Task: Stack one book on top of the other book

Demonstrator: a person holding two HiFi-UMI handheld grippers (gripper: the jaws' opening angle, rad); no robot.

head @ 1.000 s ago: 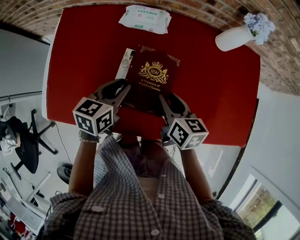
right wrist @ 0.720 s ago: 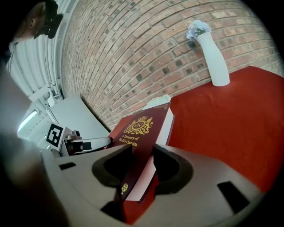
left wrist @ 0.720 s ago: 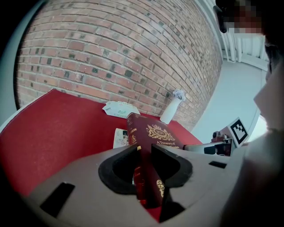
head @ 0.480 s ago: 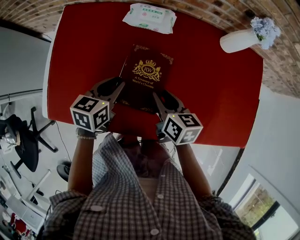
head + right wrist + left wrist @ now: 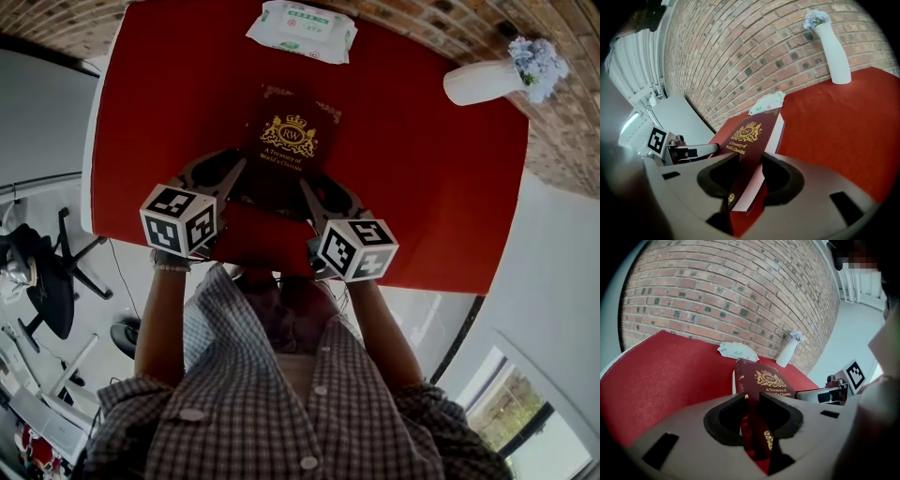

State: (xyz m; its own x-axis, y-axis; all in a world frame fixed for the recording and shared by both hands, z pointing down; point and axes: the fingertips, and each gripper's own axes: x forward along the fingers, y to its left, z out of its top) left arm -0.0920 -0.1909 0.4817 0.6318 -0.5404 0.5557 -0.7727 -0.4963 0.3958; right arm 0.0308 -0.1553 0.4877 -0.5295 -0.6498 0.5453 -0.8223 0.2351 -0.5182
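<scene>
Left tongs (image 5: 752,401), right tongs (image 5: 749,165), gripping hardback book (image 5: 291,141)

We see the table (image 5: 150,112) with the brick wall (image 5: 740,296) behind its far edge. The book (image 5: 286,141) is at the table's middle. The left gripper (image 5: 751,404) is at its near-left corner and the right gripper (image 5: 746,171) at its near-right corner, each with the book between its jaws. The wipes pack (image 5: 300,30) lies beyond the book at the far edge. The vase (image 5: 483,82) stands far right, well apart from the book. The office chair (image 5: 56,281) is on the floor left of the table.
</scene>
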